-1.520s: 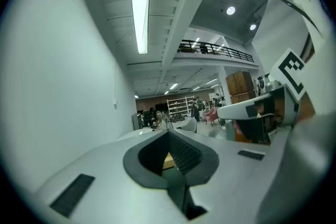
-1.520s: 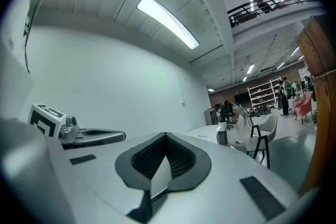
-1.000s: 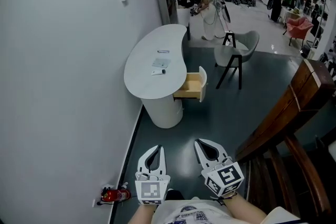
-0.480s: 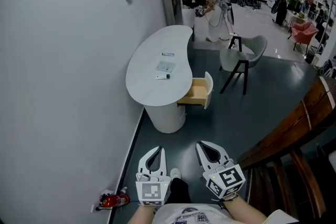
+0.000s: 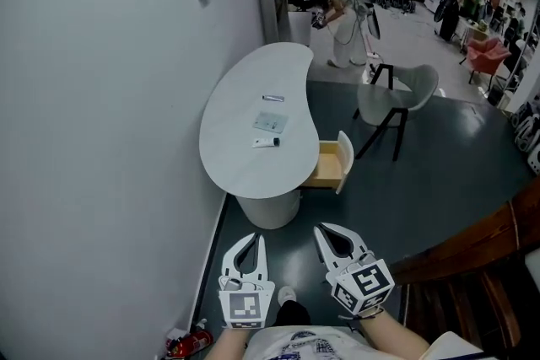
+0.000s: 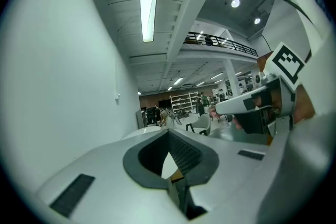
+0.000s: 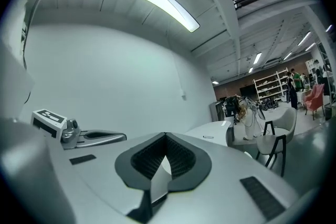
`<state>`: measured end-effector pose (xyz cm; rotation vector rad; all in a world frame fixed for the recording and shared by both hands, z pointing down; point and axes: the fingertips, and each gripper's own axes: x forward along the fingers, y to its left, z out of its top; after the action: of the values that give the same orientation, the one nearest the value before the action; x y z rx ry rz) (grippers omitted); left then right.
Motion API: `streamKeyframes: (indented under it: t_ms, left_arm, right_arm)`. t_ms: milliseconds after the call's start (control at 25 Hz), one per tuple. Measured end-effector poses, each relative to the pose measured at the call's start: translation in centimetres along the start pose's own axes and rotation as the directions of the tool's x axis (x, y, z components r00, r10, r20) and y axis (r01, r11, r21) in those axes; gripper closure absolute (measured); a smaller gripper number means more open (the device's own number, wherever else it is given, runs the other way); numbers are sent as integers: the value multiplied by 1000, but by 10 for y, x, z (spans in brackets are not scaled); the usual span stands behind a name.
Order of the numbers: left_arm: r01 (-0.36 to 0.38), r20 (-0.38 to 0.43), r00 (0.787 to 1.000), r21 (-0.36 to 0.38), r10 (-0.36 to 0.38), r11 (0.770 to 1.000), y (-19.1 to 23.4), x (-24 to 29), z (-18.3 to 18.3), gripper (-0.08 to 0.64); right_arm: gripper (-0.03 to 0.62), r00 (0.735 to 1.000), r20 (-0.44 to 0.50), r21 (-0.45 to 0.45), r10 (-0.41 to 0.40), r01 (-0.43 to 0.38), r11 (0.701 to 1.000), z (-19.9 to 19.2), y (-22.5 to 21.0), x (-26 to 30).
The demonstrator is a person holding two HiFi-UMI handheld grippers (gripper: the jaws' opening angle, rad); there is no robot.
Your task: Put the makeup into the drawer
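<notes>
The step in hand is, by my reading, the approach: neither tool is yet within reach of anything.

The left hand-held gripper [image 5: 251, 242] sits low in the head view with its jaws closed tip to tip and nothing between them. It is well short of the white curved surface [image 5: 232, 156].

On that surface lie what look like the makeup pieces. There is a small tube [image 5: 265, 142] nearest, a flat pale packet [image 5: 270, 122] just beyond it, and a slim stick [image 5: 272, 98] farther back. All are too small to identify with confidence.

The right hand-held gripper [image 5: 325, 232] is likewise shut and empty. Ahead of it, the wooden drawer [image 5: 329, 164] already stands pulled out from the surface's right side, so no opening step is needed.

- Close the gap squarely, ending beside the drawer so both the tube and the opening are within reach.
- Open the jaws before reaching the surface — not over the item.
- Take the near tube first. It lies flat, so the jaws should come in low and across its narrow width.
- Keep clear of the grey chair [image 5: 396, 93] on the right.
</notes>
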<state>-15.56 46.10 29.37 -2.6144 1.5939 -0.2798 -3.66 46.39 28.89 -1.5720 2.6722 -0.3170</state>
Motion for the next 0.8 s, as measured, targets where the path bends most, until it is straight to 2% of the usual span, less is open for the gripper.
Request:
streamKeyframes:
  t_ms: [360,800]
  left_arm:
    - [16,29,999,-8,-15,1000,81,74,-4,518]
    - [28,23,999,-33,-27,999,118,134,-8,518]
  right_arm:
    - [574,1000,-4,-3,-26,26,1000,11,-16,105]
    - [572,999,-11,4,-52,52,999,16,-44,160]
